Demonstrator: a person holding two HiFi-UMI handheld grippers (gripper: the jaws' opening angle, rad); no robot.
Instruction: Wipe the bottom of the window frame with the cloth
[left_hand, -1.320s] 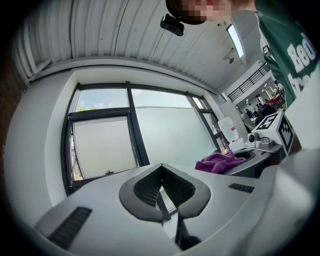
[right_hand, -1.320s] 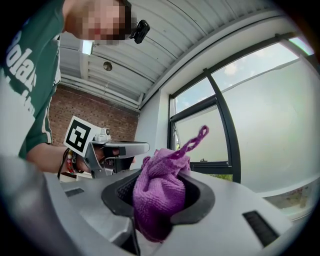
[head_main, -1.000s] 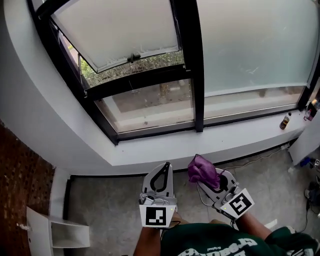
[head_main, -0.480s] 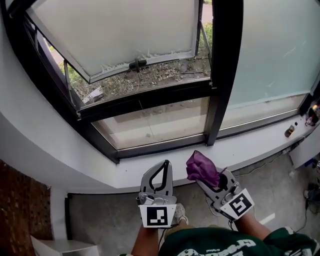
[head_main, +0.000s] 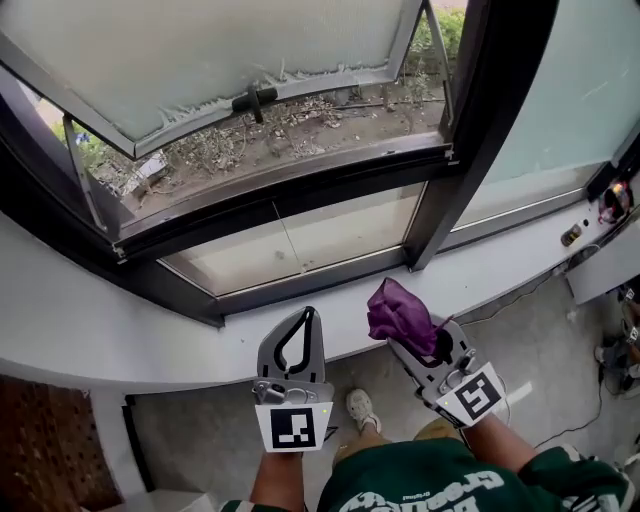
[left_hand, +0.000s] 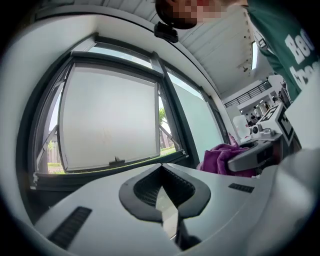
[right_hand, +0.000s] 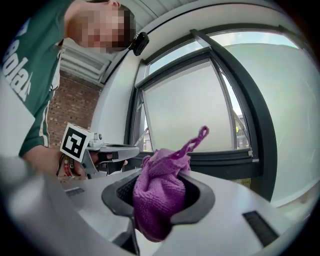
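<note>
A small bottle stands on the white sill at right.

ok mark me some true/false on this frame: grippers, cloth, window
1. The right gripper is shut on the purple cloth. True.
2. The left gripper holds a second cloth. False: its fingers are together with nothing between them.
3. The purple cloth is pressed on the bottom window frame. False: it is held in the air on the room side of the white sill, not touching the frame.
4. The upper sash is swung open outward. True.
</note>
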